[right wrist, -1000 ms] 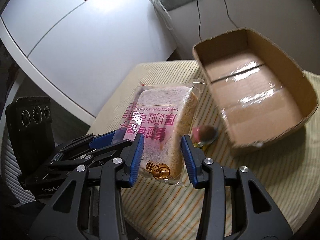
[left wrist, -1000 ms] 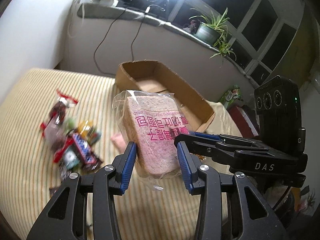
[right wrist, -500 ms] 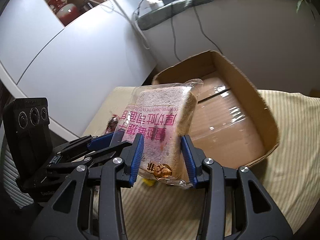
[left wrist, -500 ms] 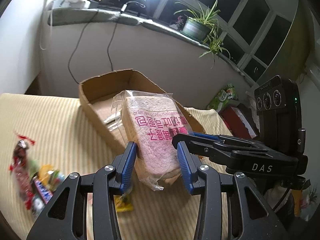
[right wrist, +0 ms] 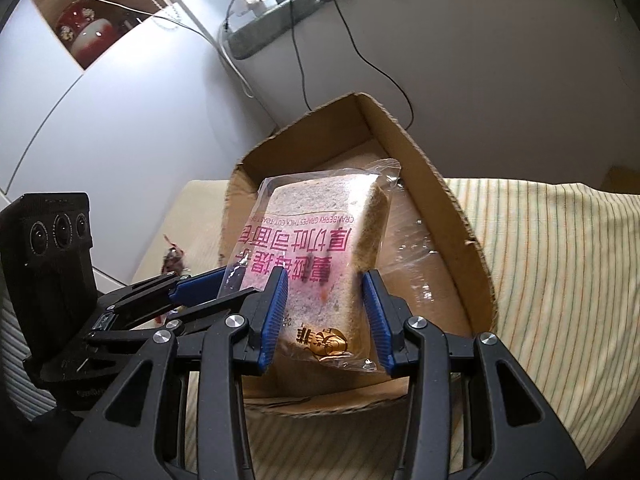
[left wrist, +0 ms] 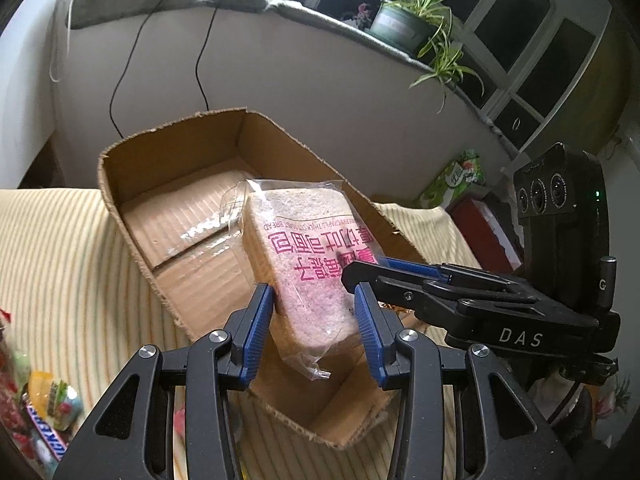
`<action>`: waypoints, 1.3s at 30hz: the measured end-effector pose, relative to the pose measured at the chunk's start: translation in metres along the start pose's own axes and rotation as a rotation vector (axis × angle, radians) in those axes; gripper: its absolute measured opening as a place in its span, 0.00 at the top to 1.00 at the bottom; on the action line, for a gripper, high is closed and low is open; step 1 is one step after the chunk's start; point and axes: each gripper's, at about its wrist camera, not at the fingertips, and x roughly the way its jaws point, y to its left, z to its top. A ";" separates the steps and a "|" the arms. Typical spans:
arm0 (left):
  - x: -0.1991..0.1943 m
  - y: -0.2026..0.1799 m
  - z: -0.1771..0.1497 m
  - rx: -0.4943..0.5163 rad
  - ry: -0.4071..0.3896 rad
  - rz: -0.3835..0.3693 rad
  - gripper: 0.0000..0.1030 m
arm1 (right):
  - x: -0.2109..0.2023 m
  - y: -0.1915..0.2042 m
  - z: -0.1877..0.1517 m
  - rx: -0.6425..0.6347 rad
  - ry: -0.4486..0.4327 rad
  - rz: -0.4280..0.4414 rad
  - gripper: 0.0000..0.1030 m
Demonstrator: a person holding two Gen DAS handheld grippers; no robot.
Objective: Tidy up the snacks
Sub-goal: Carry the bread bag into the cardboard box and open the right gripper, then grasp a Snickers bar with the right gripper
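A clear bag of sliced toast bread with pink lettering (left wrist: 308, 256) is held between both grippers above the open cardboard box (left wrist: 132, 152). My left gripper (left wrist: 314, 312) is shut on the bag's lower end. My right gripper (right wrist: 324, 300) is shut on the same bag (right wrist: 320, 236) from the other side. The box (right wrist: 460, 216) lies under the bag; its taped floor shows no snacks where I can see it. In the left wrist view the right gripper's fingers (left wrist: 404, 276) reach in from the right.
Loose snack packets (left wrist: 36, 416) lie on the striped cloth (left wrist: 60, 272) at the lower left. A wall with hanging cables (left wrist: 200, 52) and a sill with a potted plant (left wrist: 404, 20) stand behind the box. A green packet (left wrist: 456, 176) lies at the right.
Both grippers carried the bread bag from above the cloth toward the box; it now hangs over the box's inside. The snack pile slid to the left edge of view.
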 end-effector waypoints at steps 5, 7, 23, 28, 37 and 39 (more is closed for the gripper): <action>0.004 -0.002 -0.001 0.018 0.012 0.039 0.61 | 0.001 -0.004 0.003 0.013 -0.015 -0.059 0.56; -0.001 -0.001 -0.002 0.024 0.003 0.052 0.61 | -0.003 -0.002 0.003 0.015 -0.022 -0.071 0.54; -0.088 0.003 -0.029 0.103 -0.141 0.112 0.60 | -0.046 0.052 -0.027 -0.040 -0.172 -0.101 0.47; -0.125 0.025 -0.049 0.088 -0.179 0.176 0.60 | -0.054 0.081 -0.044 -0.120 -0.187 -0.090 0.32; -0.183 0.077 -0.098 0.006 -0.212 0.301 0.60 | -0.038 0.140 -0.083 -0.295 -0.126 -0.079 0.23; -0.189 0.089 -0.112 -0.021 -0.204 0.329 0.60 | -0.028 0.151 -0.092 -0.330 -0.104 -0.074 0.23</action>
